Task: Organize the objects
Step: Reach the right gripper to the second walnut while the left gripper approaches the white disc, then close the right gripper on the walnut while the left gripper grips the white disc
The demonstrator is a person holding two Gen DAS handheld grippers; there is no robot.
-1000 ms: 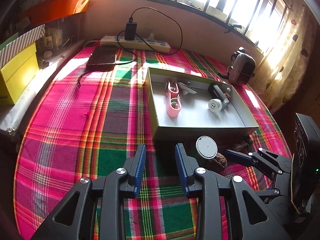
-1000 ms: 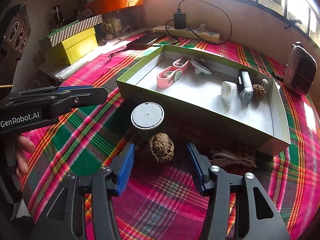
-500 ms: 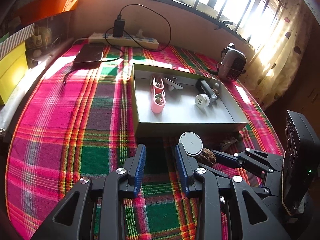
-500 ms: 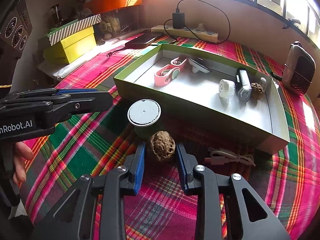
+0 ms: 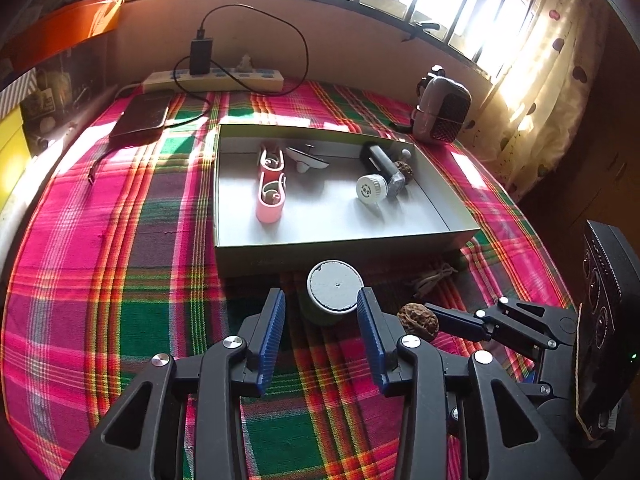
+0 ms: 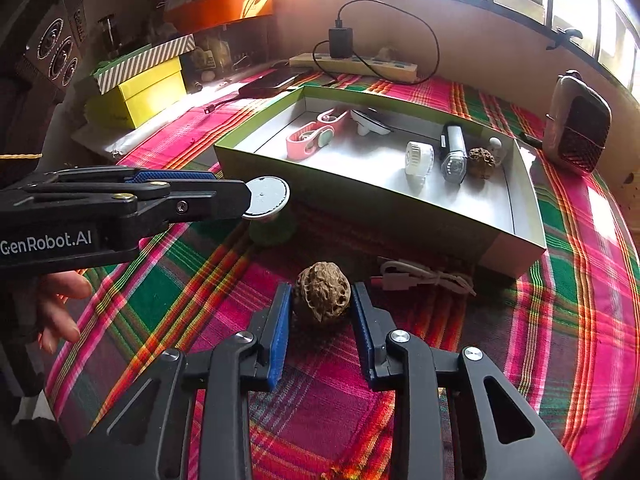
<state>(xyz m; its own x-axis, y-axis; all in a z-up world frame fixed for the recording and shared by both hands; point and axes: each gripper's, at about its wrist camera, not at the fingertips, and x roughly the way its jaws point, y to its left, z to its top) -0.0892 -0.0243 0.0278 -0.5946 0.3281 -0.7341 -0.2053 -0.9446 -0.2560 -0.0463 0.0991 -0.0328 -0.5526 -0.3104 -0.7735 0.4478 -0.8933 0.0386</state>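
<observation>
My right gripper (image 6: 320,312) is shut on a brown walnut (image 6: 322,298), held just above the plaid cloth; the walnut also shows in the left wrist view (image 5: 418,321). My left gripper (image 5: 320,316) is open, its blue pads on either side of a small green jar with a white lid (image 5: 335,291), not touching it. The jar (image 6: 266,210) stands in front of the open green box (image 6: 360,208). The box (image 5: 344,248) holds a pink strap, a white piece, a white cap, a black tube and another walnut (image 6: 481,163).
A white coiled cable (image 6: 424,278) lies by the box's near wall. A power strip (image 5: 216,80), a dark phone (image 5: 142,114) and a small heater (image 5: 442,110) stand at the back. Yellow boxes (image 6: 140,88) are at the left edge.
The right gripper closed on the walnut and pulled it back from the jar. The left gripper moved forward and opened wider around the jar.
</observation>
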